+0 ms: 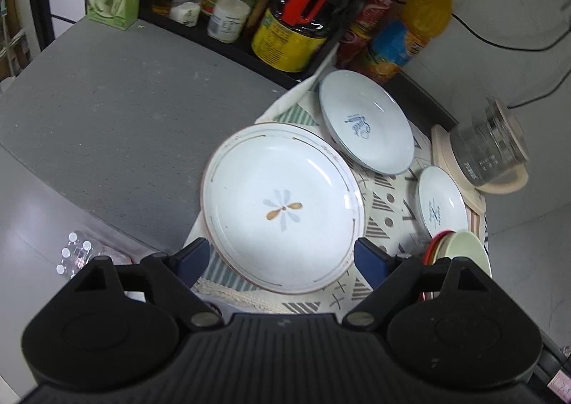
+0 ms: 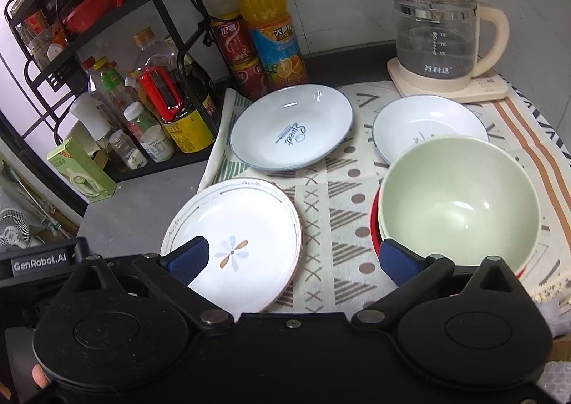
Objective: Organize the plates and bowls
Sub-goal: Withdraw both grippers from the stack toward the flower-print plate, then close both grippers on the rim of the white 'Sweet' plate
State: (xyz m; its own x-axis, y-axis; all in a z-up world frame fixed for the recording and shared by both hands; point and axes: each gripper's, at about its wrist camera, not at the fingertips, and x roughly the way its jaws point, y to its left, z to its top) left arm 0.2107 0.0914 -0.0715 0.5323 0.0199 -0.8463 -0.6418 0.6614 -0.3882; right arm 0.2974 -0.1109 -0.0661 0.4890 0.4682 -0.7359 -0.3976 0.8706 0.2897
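Left gripper [image 1: 282, 259], jaws apart and empty, hangs directly over the white round ceramic plate with flower motif [image 1: 282, 208] on the patterned cloth [image 1: 385, 211]. Right gripper [image 2: 292, 259], also apart and empty, straddles the gap between that plate and the pale green bowl [image 2: 460, 200], which is nested in a red bowl [image 2: 374, 225] to its right; left hand judged nearer the plate.

"Sweet" on the blue-rimmed plate [image 2: 291, 129] (script lettering); "GenRobot.AI" on the left claw [image 2: 39, 257].
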